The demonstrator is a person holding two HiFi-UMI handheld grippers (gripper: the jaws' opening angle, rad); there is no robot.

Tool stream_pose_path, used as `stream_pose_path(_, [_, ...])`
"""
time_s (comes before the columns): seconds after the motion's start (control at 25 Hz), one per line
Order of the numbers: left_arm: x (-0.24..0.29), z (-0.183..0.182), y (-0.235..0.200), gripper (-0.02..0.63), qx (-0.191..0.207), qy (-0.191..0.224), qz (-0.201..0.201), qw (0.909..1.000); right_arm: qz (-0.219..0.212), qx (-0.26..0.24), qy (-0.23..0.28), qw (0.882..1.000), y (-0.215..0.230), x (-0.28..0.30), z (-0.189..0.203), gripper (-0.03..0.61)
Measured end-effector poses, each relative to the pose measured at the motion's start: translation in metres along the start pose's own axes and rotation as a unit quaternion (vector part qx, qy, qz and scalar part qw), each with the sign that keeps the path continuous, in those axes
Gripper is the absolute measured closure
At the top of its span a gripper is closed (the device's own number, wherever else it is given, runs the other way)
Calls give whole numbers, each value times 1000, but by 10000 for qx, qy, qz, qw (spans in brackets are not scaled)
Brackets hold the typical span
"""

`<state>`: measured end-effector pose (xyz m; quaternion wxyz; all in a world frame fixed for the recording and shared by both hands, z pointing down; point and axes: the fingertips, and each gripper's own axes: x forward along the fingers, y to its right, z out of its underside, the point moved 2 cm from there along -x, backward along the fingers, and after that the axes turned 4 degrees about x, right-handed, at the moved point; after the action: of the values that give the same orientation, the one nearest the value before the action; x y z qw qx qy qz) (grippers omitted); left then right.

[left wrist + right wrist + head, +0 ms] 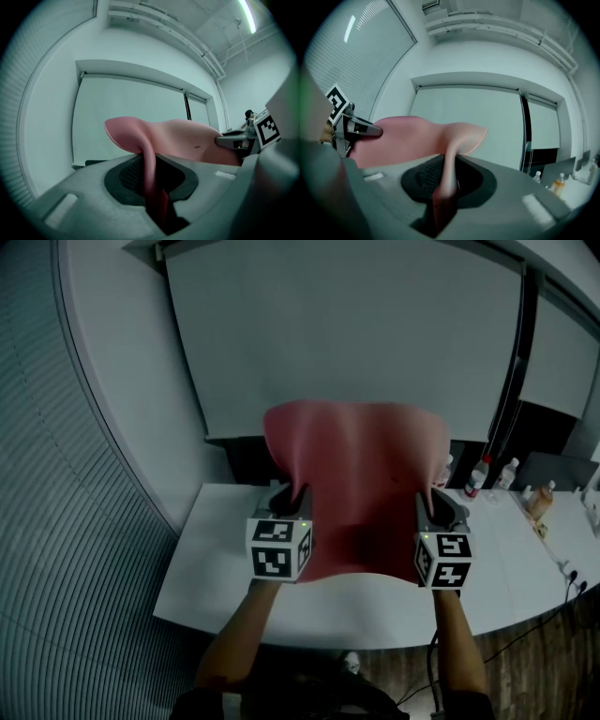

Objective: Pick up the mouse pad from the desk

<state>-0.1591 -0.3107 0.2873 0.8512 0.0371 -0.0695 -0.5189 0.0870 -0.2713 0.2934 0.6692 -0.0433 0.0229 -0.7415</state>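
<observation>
The pink mouse pad (pixel 361 484) hangs in the air above the white desk (pixel 216 559), stretched between both grippers and curling upward at its far edge. My left gripper (pixel 292 500) is shut on the pad's left edge, and my right gripper (pixel 429 504) is shut on its right edge. In the left gripper view the pad (pixel 178 140) runs pinched between the jaws, with the other gripper showing at the right. The right gripper view has the same pad (pixel 417 136) clamped upright between its jaws.
Several small bottles (pixel 480 474) and other items stand at the desk's far right. A large white screen (pixel 347 334) fills the wall behind. A ribbed blind (pixel 56 521) covers the left side. Cables lie on the wooden floor (pixel 544 634) at the lower right.
</observation>
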Motion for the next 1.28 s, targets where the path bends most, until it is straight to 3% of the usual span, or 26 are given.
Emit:
stream_pose_path(0.48, [-28, -30, 2, 560, 60, 466, -105, 9988, 52, -234, 397, 9989, -12, -28, -39, 503])
stream_pose_path(1.28, [-41, -40, -6, 560, 138, 615, -171, 9979, 94, -259, 554, 9981, -17, -36, -50, 502])
